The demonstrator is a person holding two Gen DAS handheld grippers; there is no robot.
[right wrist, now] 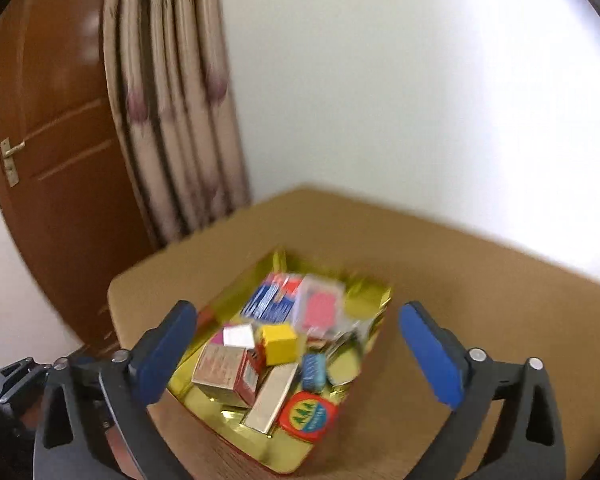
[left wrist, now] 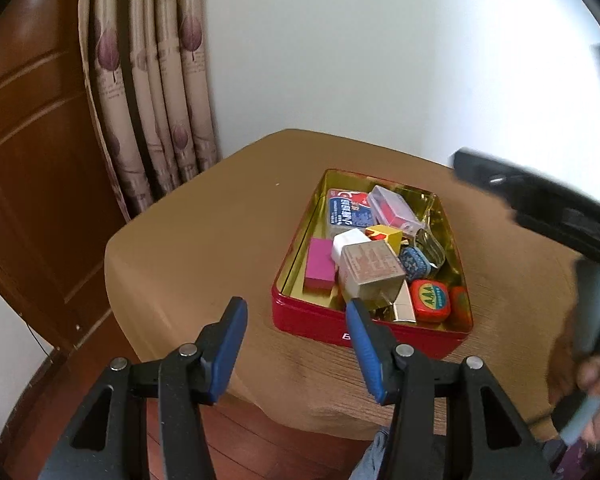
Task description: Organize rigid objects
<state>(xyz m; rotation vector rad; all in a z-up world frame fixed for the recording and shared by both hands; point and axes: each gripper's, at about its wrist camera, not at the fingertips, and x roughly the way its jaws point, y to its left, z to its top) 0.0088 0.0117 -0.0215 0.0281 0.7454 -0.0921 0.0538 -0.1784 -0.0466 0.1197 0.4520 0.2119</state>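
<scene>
Hovering over a full red tin (right wrist: 236, 446), right gripper (right wrist: 298, 350) spread wide and empty.
Small boxes (right wrist: 220, 372) lie heaped inside; a careless reach could tip the pile out. Left gripper (left wrist: 298, 340) half open, empty.

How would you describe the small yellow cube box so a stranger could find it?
Find the red rectangular tin with a gold inside on the brown table. Near its middle sits the small yellow cardboard cube, the only plain yellow item, beside a blue patterned tin.

Bare worktop (left wrist: 204, 216) left of and behind the red tin (left wrist: 364, 330), open to approach. Tin packed full with small boxes (left wrist: 370, 270). Wall (left wrist: 340, 60) and curtain (left wrist: 152, 112) close behind.
</scene>
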